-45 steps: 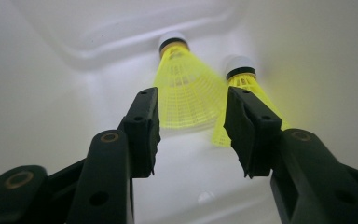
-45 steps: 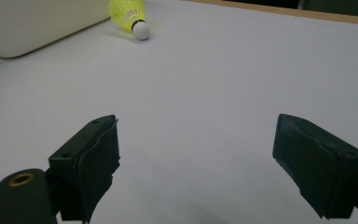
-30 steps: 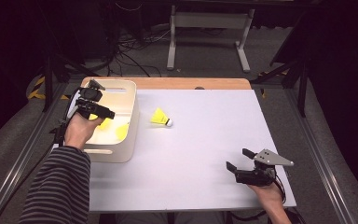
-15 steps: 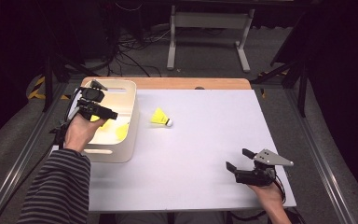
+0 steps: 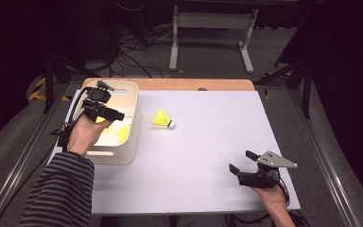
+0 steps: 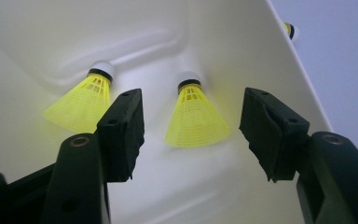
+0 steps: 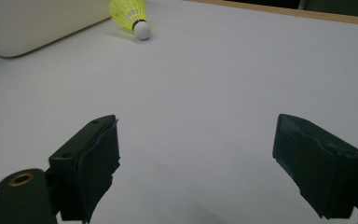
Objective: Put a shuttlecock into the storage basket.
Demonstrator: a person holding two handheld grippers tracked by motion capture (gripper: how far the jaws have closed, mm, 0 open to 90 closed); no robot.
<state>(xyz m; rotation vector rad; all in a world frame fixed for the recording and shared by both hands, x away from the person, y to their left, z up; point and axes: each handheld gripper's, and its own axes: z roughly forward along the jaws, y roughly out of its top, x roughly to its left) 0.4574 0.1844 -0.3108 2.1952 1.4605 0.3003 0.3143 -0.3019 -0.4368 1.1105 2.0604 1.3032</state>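
Left gripper (image 6: 191, 130) hangs open over the bin (image 5: 130, 137) near the table's left edge, two shuttlecocks (image 6: 193, 119) dropped inside; right gripper (image 5: 244, 161) open, idle, near the front right corner

Striped grey/blk sleeve (image 5: 59, 191), blk grippers w/ brass-ringed screw holes, grey triangular plate (image 5: 275, 160), trailing cables.

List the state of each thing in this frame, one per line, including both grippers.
left gripper: jaws open, empty, above the bin
right gripper: jaws open, empty, over the table
bin: upright, two shuttlecocks inside
left shuttlecock in bin: lying on its side
right shuttlecock in bin: lying below the open jaws
shuttlecock on table: on its side, outside the bin
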